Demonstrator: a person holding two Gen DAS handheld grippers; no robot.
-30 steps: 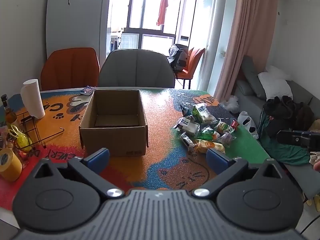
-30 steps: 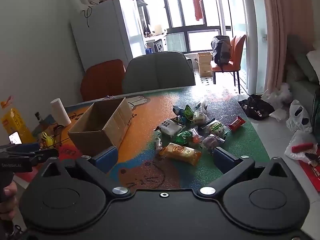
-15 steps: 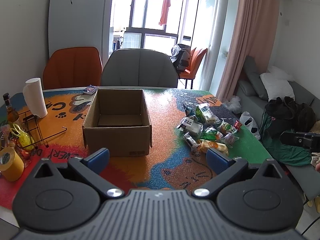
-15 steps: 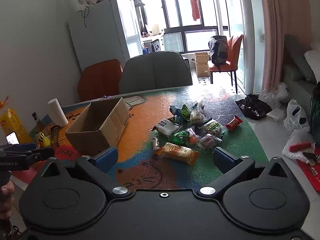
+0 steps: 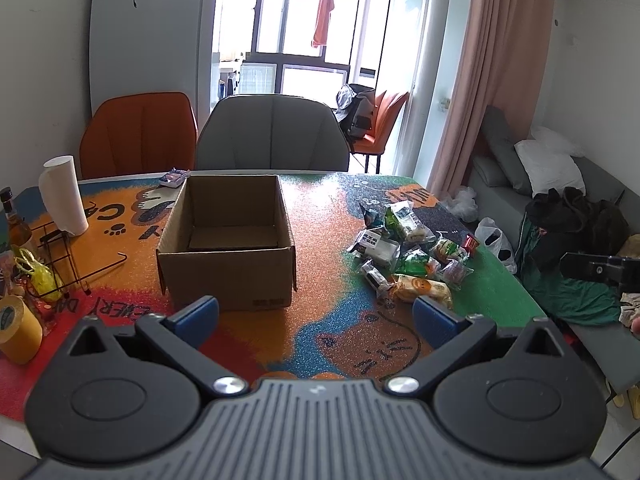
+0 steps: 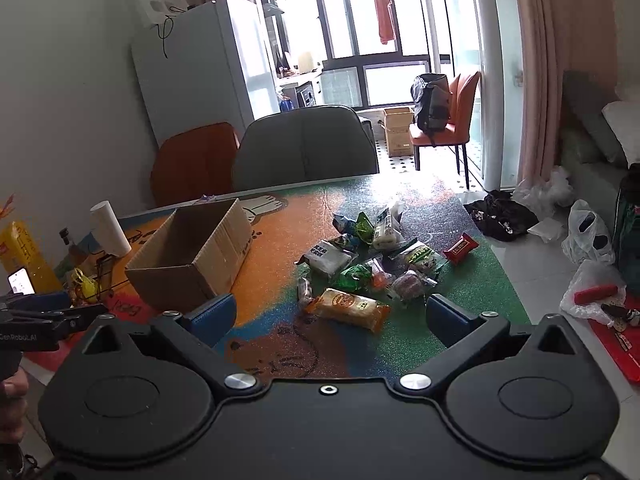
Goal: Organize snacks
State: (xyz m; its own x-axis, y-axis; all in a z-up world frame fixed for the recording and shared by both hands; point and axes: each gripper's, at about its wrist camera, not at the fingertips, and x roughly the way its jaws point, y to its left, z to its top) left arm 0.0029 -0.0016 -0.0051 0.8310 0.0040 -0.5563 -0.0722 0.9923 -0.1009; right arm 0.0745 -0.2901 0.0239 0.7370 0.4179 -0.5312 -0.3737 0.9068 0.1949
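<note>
- Looking over the table (image 5: pixel 320 216) with its bright cat-print cover, we judge that the task has not started: nothing is packed yet and both claws hang short of the near edge.
- The cardboard box (image 5: pixel 230 240) stands open and empty toward the left half of the table, flaps up, well apart from the snacks.
- The snack pile (image 6: pixel 368 260) lies toward the right edge, a loose heap of wrapped packets touching and overlapping one another.
- The orange bread packet (image 6: pixel 348 308) lies nearest the near edge of that heap, just beside a small clear-wrapped bar, and we take it as the easiest first pick.
- A red packet (image 6: pixel 461 247) sits a little apart, at the right edge of the heap.
- Our right gripper (image 6: pixel 330 316) is spread wide and holds nothing; it faces the pile.
- Our left gripper (image 5: pixel 316 314) is likewise spread and empty, facing the box.
- Next, we reckon, the right claw must go forward and down over the bread packet, straddle it across its short side, then carry it to the box.
</note>
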